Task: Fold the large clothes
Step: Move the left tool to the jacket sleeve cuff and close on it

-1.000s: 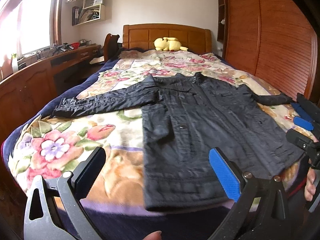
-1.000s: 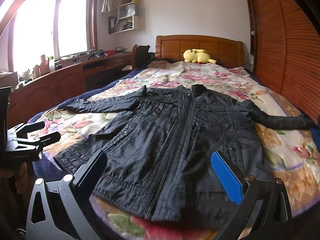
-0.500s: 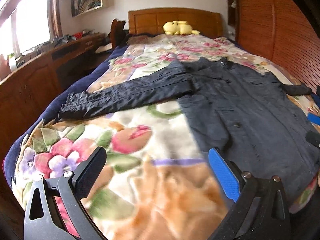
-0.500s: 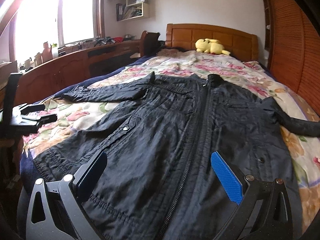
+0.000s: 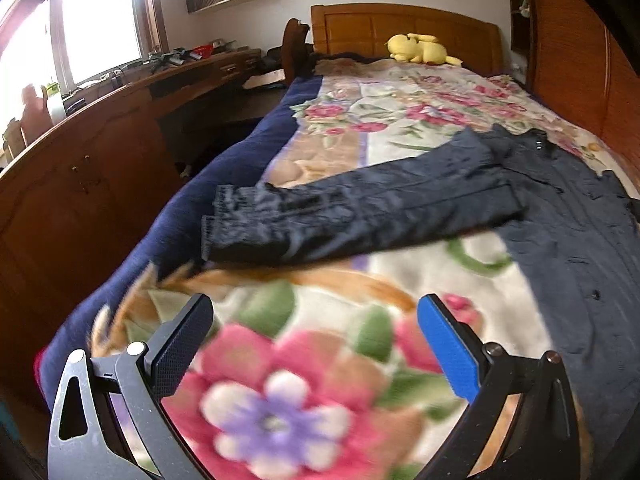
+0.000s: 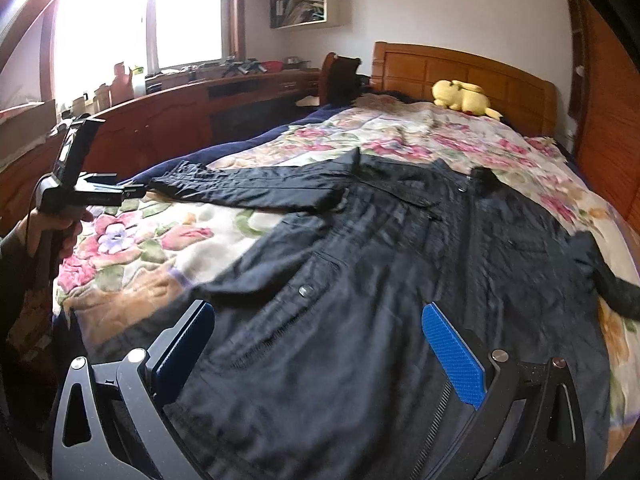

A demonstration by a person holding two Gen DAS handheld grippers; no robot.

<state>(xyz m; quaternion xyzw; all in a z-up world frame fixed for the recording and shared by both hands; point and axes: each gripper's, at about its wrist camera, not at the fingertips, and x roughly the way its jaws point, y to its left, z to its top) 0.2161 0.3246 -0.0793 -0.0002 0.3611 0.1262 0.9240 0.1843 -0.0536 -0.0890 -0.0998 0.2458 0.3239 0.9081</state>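
Observation:
A dark navy jacket (image 6: 400, 264) lies flat, front up, on the floral bed cover, sleeves spread out. Its left sleeve (image 5: 352, 208) stretches toward the bed's left edge. My left gripper (image 5: 312, 344) is open and empty, low over the floral cover, just short of that sleeve's cuff. It also shows in the right wrist view (image 6: 132, 192), held by a hand at the bed's left side. My right gripper (image 6: 316, 344) is open and empty, low over the jacket's lower front near its hem.
A yellow plush toy (image 6: 464, 98) lies by the wooden headboard (image 6: 460, 68). A long wooden desk (image 5: 100, 128) with clutter runs along the bed's left side. Slatted wooden wardrobe doors (image 5: 592, 60) stand on the right.
My left gripper has moved left and forward, from the jacket's hem toward the left sleeve cuff. My right gripper has moved forward and lower over the jacket's front.

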